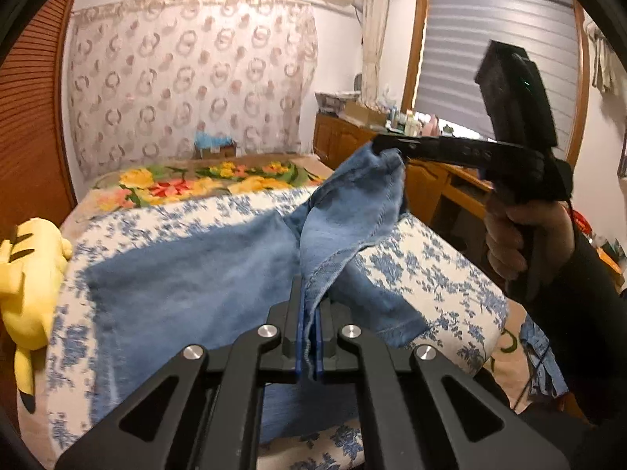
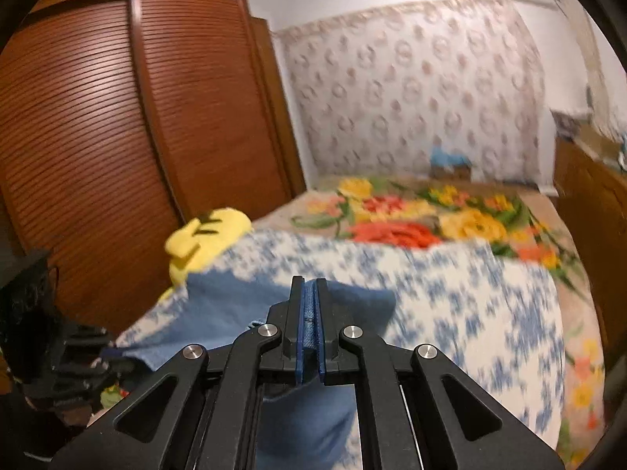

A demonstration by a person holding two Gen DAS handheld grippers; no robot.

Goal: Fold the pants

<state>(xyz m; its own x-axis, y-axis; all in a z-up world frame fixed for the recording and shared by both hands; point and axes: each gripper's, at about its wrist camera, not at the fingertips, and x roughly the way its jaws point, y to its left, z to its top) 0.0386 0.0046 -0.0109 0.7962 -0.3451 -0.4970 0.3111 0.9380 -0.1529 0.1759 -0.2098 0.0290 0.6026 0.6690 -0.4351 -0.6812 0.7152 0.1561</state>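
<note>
Blue denim pants (image 1: 188, 274) lie spread on a bed with a blue-and-white floral cover (image 1: 431, 266). My left gripper (image 1: 311, 305) is shut on a hemmed edge of the pants and holds it above the bed. My right gripper (image 1: 386, 149), seen in the left wrist view at upper right, is shut on another part of the same raised edge. The lifted denim hangs between the two grippers. In the right wrist view my right gripper (image 2: 310, 297) pinches denim (image 2: 352, 301) between its blue pads, and the scene is motion-blurred.
A yellow plush toy (image 1: 27, 282) lies at the bed's left edge. A flowered blanket (image 1: 203, 180) covers the far end. A brown slatted wardrobe (image 2: 98, 137) stands on the left, wooden cabinets (image 1: 345, 141) with clutter on the right.
</note>
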